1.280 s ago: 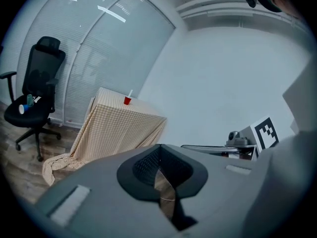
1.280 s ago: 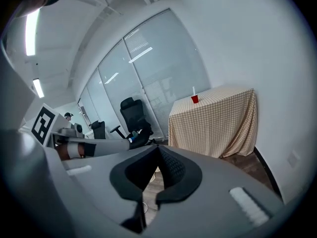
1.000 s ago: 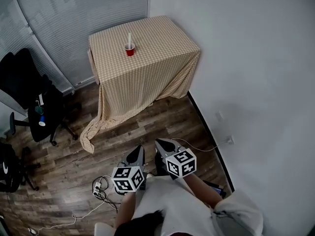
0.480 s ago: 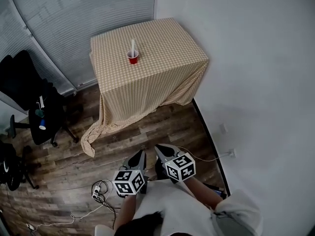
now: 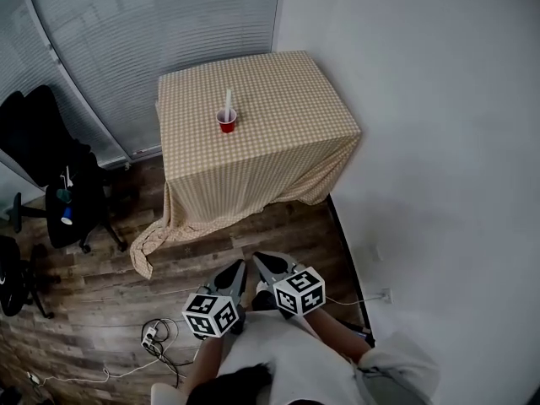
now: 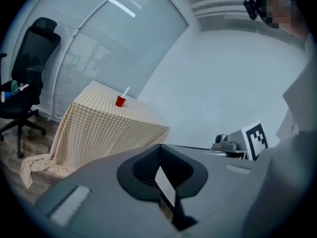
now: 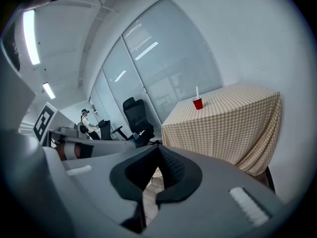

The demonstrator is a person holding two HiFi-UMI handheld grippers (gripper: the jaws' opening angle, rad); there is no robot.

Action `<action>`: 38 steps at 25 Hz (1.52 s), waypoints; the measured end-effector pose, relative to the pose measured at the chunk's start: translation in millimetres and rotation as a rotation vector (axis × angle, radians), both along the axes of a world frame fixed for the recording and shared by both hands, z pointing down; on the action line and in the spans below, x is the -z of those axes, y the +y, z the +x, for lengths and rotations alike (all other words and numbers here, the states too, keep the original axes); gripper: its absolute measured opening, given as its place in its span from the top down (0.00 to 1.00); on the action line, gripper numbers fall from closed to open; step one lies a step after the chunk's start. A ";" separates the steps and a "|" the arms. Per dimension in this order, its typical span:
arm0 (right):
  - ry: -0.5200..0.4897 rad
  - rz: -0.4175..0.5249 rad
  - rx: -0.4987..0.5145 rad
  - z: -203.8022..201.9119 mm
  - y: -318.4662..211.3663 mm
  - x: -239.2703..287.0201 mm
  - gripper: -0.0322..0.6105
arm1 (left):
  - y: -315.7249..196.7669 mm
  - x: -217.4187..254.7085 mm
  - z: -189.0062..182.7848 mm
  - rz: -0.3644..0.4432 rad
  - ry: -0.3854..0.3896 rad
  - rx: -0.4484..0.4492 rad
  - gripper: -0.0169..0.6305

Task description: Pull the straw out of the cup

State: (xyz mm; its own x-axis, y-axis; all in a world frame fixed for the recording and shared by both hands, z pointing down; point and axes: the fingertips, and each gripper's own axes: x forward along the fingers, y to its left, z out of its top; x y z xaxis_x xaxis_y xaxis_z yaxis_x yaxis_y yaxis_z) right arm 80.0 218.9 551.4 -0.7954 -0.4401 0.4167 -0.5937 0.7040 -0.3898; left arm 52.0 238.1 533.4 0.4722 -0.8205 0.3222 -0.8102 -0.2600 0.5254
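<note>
A red cup [image 5: 226, 123] with a white straw [image 5: 228, 101] standing in it sits on a table [image 5: 287, 99] covered by a beige checked cloth, far ahead in the head view. My left gripper [image 5: 239, 268] and right gripper [image 5: 257, 258] are held side by side close to the body, over the wooden floor and well short of the table. Both are shut with nothing in them. The left gripper view shows the cup [image 6: 120, 101] and straw [image 6: 126, 91] small beyond the closed gripper [image 6: 159, 147]. The right gripper view shows the cup [image 7: 198, 103] past its closed gripper [image 7: 159, 148].
The cloth's corner [image 5: 152, 247] trails onto the floor at the table's left front. Black office chairs [image 5: 51, 167] stand at the left. A power strip with cables [image 5: 152, 337] lies on the floor near my feet. A white wall [image 5: 439, 142] runs along the right.
The table with the cup sits lower in the head view than before, so it is nearer. Both grippers have travelled forward with the person and stayed shut.
</note>
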 end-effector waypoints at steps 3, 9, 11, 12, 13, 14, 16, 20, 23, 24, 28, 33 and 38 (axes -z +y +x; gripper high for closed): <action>0.020 0.001 0.016 6.0 -15.8 0.4 0.95 | -17.3 7.2 0.4 0.023 0.008 0.038 0.95; 0.026 0.005 0.063 17.5 -39.9 0.0 0.95 | -46.2 5.1 13.0 0.007 -0.009 0.071 0.95; 0.034 0.004 0.083 21.4 -44.9 -2.1 0.95 | -51.3 5.5 18.3 0.009 -0.015 0.078 0.95; 0.038 0.002 0.093 22.8 -46.0 -3.5 0.95 | -53.2 6.1 20.5 0.012 -0.008 0.081 0.95; 0.040 -0.002 0.100 24.3 -46.2 -4.9 0.95 | -54.7 6.5 22.6 0.015 0.003 0.084 0.95; 0.039 -0.009 0.103 25.8 -45.8 -6.3 0.95 | -55.9 6.5 24.4 0.016 0.013 0.087 0.95; 0.029 -0.027 0.106 27.2 -44.5 -8.6 0.95 | -58.0 6.3 26.3 0.016 0.019 0.094 0.95; 0.008 -0.050 0.125 27.8 -43.8 -13.9 0.95 | -63.6 6.4 34.3 0.011 0.011 0.099 0.95; -0.010 -0.040 0.133 25.1 -46.9 -10.4 0.95 | -68.3 8.0 39.6 0.013 -0.002 0.091 0.95; -0.014 -0.032 0.131 24.5 -48.3 -8.6 0.95 | -69.0 8.5 38.8 0.014 -0.006 0.094 0.95; -0.026 -0.024 0.105 26.1 -56.0 -7.1 0.95 | -73.7 6.6 28.1 0.018 -0.003 0.135 0.95; -0.029 -0.019 0.090 23.5 -63.0 -9.6 0.95 | -84.2 1.0 18.3 0.016 0.011 0.138 0.95; 0.022 -0.035 0.089 21.9 -72.0 -16.6 0.95 | -95.0 3.0 26.3 0.038 0.049 0.052 0.95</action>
